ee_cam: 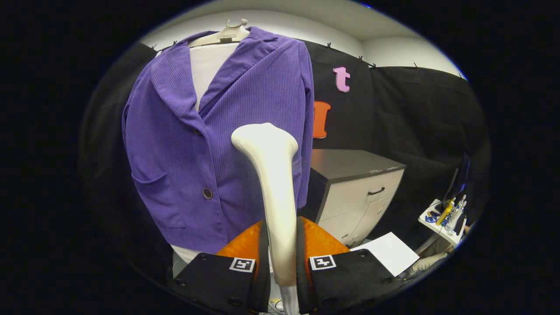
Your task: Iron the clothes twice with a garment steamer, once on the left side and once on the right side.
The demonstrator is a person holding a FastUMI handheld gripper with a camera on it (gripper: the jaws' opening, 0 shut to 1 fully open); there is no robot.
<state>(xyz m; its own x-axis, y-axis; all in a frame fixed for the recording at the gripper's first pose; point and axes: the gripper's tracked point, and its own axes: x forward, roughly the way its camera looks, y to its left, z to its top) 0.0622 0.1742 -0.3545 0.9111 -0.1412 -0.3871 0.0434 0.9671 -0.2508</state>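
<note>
Steamer held upright in front of the jacket, low on its right half.

Jacket (210, 131) hangs on a hanger (227, 33), left of a cabinet (354, 188). Gripper (282, 262) pinches the steamer (275, 192) handle. Keep the head flat to the cloth and stroke slowly. Head face, hose and jacket hem are hidden.

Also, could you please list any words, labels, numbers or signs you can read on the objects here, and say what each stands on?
No readable text on any object.
Markers on the tongs, shut on the garment steamer: black-and-white square patterns, no letters.
Mark on the cabinet top: too small to read.
Bottles on the side tray: labels too small to read.
</note>
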